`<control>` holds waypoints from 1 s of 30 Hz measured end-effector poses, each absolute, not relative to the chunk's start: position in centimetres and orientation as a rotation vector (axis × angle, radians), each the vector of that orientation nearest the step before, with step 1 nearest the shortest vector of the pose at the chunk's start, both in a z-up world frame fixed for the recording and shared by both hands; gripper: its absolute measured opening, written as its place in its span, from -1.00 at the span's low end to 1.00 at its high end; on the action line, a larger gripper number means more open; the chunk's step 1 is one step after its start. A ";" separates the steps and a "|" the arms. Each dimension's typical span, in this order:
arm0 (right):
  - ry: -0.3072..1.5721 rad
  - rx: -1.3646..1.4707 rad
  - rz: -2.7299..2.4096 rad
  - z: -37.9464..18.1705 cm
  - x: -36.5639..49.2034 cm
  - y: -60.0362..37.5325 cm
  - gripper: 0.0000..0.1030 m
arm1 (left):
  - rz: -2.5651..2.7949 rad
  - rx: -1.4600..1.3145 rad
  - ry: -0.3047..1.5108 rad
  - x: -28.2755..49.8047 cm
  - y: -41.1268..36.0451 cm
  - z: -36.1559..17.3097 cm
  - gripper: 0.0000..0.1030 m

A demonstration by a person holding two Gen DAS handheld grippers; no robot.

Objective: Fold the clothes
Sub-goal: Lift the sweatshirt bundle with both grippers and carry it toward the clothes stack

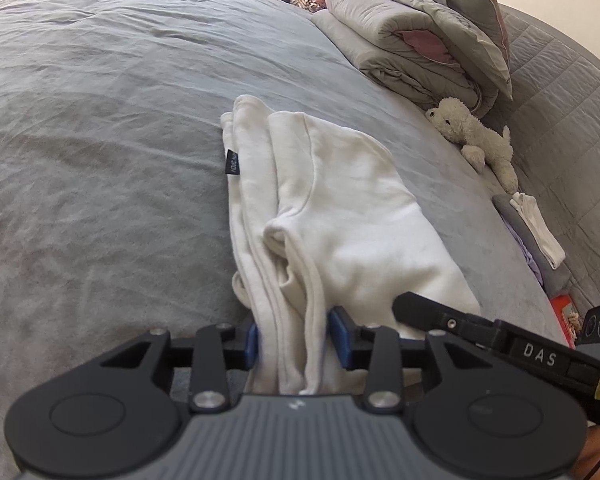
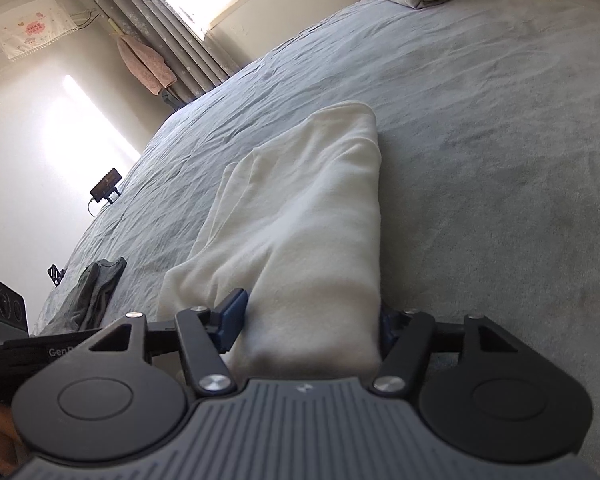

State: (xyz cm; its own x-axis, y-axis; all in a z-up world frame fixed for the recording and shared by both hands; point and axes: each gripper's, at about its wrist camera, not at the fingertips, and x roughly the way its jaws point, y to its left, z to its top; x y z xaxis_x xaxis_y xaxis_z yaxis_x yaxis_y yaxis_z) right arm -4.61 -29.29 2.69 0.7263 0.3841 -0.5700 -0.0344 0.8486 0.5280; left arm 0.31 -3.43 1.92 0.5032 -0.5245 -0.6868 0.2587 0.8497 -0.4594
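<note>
Your two wrist views look down along their fingers, close over the bed (image 1: 100,120); both share the white garment (image 1: 340,220) ahead.

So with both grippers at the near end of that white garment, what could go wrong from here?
The left gripper straddles only a narrow bunched strip of the white garment, so layers could slip and undo the fold. The right gripper spans a thick roll, so it may drag unevenly. The sleeve end could trail.

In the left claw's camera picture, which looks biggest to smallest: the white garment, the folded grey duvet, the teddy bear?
1. White garment, though it lies nearest the camera, which enlarges it.
2. Folded grey duvet, farther away, so probably bigger in reality.
3. Teddy bear.
</note>
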 end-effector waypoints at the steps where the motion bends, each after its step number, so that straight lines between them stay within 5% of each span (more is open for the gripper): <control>1: 0.725 0.497 0.238 2.7 -4.6 -29.1 0.28 | -0.481 -0.324 0.934 0.3 -3.4 1.9 -0.26; 4: 0.723 0.460 0.229 2.8 -4.6 -28.6 0.28 | -0.482 -0.355 0.942 0.4 -3.1 1.9 -0.25; 7: 0.720 0.432 0.223 2.8 -4.5 -28.2 0.27 | -0.518 -0.500 0.967 1.0 -2.2 1.4 0.13; 16: 0.717 0.376 0.208 2.8 -4.5 -27.5 0.27 | -0.512 -0.352 0.901 0.1 -4.1 1.7 0.14; 30: 0.608 -0.014 0.134 3.6 -5.6 -22.9 0.09 | -0.502 -0.292 0.846 -0.5 -4.2 2.6 -0.48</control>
